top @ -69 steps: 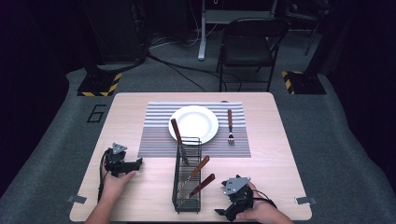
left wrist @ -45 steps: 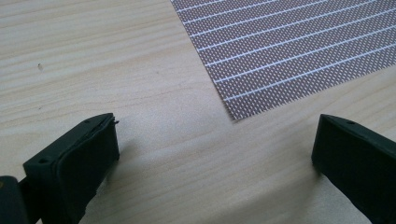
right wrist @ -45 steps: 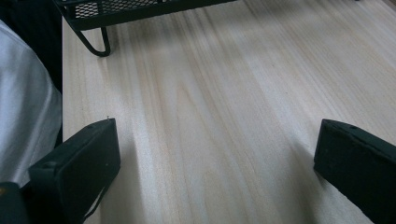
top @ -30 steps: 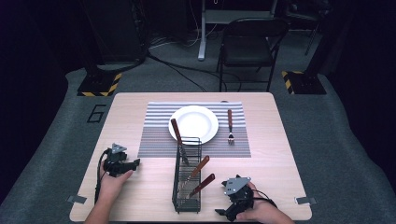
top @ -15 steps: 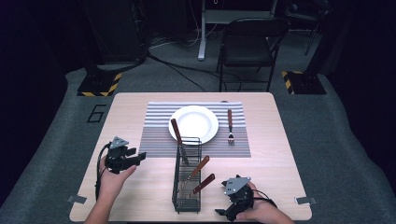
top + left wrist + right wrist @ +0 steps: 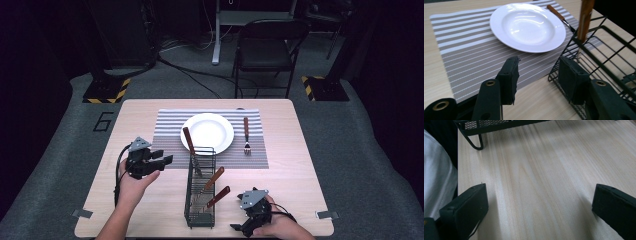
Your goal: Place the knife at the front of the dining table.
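The left gripper (image 6: 162, 161) hovers above the worktop (image 6: 300, 170), a pale wooden table, with nothing between its jaws; they have just been closing and stand partly apart, released. It points toward the black wire cutlery rack (image 6: 201, 187), which stands just beside it in the left gripper view (image 6: 599, 60). A brown wooden-handled utensil (image 6: 189, 142) leans upright at the rack's far end, and two more wooden handles (image 6: 216, 187) slant out nearer the person. Beyond the rack lies the grey striped placemat (image 6: 167, 130), carrying the round white plate (image 6: 207, 132) and a wooden-handled fork (image 6: 246, 134) to the plate's right. The right gripper (image 6: 240, 229) rests at the near edge of the worktop, jaws wide apart and empty, just beside the rack's near end.
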The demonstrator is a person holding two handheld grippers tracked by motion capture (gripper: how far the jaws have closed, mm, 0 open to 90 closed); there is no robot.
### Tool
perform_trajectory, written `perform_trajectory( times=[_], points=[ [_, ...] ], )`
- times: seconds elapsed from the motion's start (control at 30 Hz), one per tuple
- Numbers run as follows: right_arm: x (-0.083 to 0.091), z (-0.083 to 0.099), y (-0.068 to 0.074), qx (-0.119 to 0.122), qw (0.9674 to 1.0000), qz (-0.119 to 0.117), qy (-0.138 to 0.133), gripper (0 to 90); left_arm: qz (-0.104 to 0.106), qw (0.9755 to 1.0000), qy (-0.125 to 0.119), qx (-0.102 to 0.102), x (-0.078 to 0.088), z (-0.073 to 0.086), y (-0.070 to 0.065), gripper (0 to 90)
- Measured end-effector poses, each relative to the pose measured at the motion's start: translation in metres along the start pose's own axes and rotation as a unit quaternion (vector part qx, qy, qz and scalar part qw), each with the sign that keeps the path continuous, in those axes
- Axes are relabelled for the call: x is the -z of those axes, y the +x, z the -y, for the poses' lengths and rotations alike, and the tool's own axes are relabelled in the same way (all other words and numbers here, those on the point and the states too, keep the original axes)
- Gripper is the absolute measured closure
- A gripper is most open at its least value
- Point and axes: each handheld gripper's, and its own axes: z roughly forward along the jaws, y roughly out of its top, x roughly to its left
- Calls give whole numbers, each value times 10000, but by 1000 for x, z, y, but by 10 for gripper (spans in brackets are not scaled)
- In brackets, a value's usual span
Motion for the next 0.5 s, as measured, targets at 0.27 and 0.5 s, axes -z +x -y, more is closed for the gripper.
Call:
perform_trajectory(
  times=[0.27, 0.5],
  points=[
    [0, 0, 0, -3, 10000, -4, -2, 0, 236, 9996, 0, -134, -15, -13, -17, 513],
    [0, 0, -1, 3, 10000, -31, -22, 0, 426, 9990, -13, -156, -30, -19, -28, 563]
  ],
)
